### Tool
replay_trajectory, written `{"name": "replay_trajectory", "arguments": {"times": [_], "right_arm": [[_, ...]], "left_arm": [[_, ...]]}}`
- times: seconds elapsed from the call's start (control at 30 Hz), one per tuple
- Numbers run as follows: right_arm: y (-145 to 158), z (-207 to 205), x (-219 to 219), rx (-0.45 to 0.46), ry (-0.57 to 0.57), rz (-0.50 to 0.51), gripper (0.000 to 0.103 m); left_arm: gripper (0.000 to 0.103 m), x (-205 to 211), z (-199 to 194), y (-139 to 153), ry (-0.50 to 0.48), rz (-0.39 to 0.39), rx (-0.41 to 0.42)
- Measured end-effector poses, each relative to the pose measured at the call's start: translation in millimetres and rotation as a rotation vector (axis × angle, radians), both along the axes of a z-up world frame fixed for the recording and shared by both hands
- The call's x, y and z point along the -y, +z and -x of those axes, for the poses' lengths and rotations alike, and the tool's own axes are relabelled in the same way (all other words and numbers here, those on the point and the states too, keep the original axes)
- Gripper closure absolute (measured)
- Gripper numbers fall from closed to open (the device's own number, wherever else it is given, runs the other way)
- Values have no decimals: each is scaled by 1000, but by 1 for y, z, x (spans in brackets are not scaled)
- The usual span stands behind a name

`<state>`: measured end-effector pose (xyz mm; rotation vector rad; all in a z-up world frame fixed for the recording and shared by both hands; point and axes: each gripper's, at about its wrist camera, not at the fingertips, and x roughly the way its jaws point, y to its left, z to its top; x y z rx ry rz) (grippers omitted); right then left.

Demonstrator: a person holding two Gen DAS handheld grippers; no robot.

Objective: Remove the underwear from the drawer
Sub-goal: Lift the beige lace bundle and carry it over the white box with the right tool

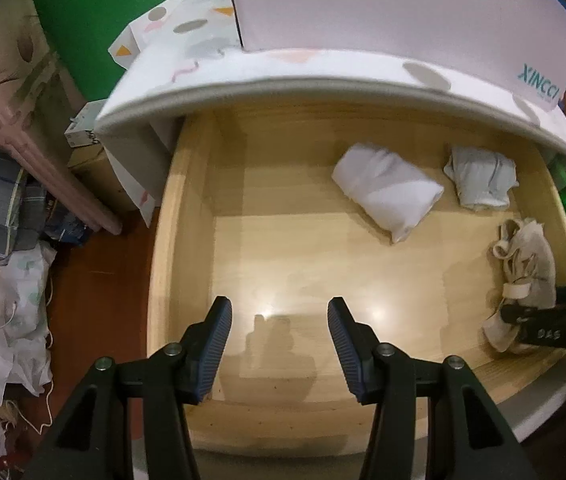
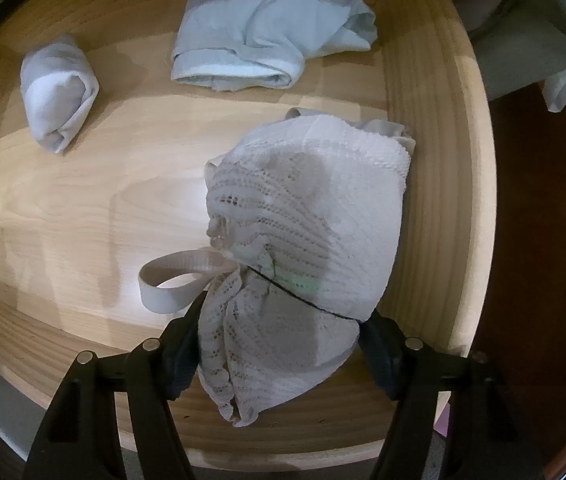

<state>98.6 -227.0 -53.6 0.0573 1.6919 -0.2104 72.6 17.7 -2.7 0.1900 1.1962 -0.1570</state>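
Nearest, the right gripper points down into an open pale wooden drawer, its black jaws pressed against both sides of a bunched white lace undergarment with a beige elastic loop, which lies by the drawer's right wall. The left gripper hovers over bare drawer floor, jaws partly open with nothing between them. Farther back lie a rolled white cloth bundle and a folded pale blue garment, near the drawer's rear.
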Motion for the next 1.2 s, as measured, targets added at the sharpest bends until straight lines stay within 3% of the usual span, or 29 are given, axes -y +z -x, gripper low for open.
{"name": "replay_trajectory", "arguments": {"times": [0.33,0.7,1.2], "right_arm": [[15,2,-11,30,35,31,44],[62,19,-9,104,57,14,44],[189,40,-9,268,104,5,44]], "left_arm": [[52,-9,1,-16,-12,7,12],[52,-13,-1,-14,23,25,55],[52,-13,1,-16,15,13,52]]}}
